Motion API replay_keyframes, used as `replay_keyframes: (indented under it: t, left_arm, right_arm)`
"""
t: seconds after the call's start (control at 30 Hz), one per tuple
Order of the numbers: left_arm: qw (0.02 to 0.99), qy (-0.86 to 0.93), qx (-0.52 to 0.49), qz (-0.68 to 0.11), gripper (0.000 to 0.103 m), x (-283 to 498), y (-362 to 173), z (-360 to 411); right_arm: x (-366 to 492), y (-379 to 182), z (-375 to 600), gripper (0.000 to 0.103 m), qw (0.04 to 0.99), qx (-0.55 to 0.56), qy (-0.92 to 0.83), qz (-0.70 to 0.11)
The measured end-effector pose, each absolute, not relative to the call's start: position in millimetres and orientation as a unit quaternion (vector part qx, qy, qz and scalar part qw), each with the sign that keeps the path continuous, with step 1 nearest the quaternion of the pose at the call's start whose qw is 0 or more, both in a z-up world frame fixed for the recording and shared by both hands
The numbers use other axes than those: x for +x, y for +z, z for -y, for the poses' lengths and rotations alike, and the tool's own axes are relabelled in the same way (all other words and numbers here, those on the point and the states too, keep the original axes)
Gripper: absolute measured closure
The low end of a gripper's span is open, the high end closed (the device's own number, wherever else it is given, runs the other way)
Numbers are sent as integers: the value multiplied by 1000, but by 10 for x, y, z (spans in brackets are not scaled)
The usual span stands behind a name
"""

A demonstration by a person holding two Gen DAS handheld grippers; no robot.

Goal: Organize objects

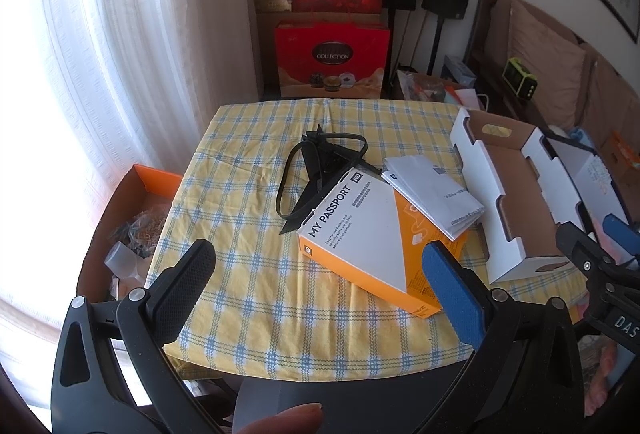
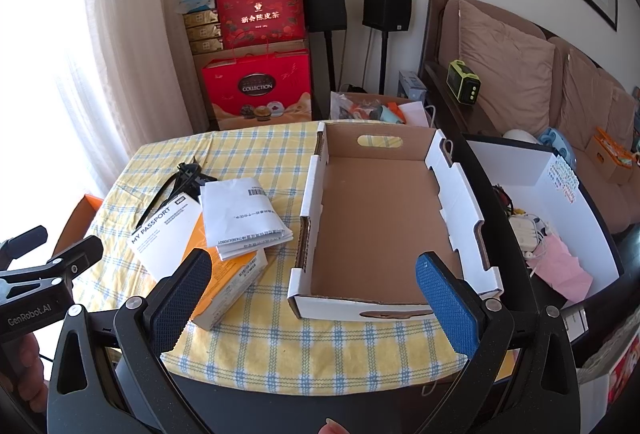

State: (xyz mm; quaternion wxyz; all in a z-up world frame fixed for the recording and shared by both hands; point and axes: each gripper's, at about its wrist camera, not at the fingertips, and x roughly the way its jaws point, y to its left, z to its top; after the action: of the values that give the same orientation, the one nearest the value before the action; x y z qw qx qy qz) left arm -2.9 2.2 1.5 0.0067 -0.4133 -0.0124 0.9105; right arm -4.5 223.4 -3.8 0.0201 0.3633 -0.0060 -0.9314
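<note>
An orange-and-white "My Passport" box [image 1: 368,234] [image 2: 176,234] lies on the yellow checked tablecloth [image 1: 248,294] [image 2: 340,346]. A folded white leaflet [image 1: 432,189] [image 2: 244,215] rests on its far end. Behind them lies a black cable with black plastic pieces [image 1: 316,169] [image 2: 180,177]. An empty cardboard tray [image 1: 516,189] [image 2: 380,218] stands to the right. My left gripper [image 1: 320,262] hovers open above the near table edge, just short of the box. My right gripper [image 2: 312,270] hangs open in front of the tray, nothing between its fingers.
An orange carton [image 1: 132,230] of odds and ends sits left of the table. A white bin [image 2: 560,218] with cables and pink paper stands on the right. Red gift bags [image 2: 260,89], speakers on stands and a brown sofa [image 2: 520,81] line the back.
</note>
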Motion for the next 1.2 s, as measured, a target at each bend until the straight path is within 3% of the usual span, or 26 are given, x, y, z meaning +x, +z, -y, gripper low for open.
replay_keyframes:
  t: [1.2]
  left_arm:
    - [10,911,-412,10,0,-18,24,-49]
  right_arm:
    - [-64,-48,-2246,0,19,364,-931,6]
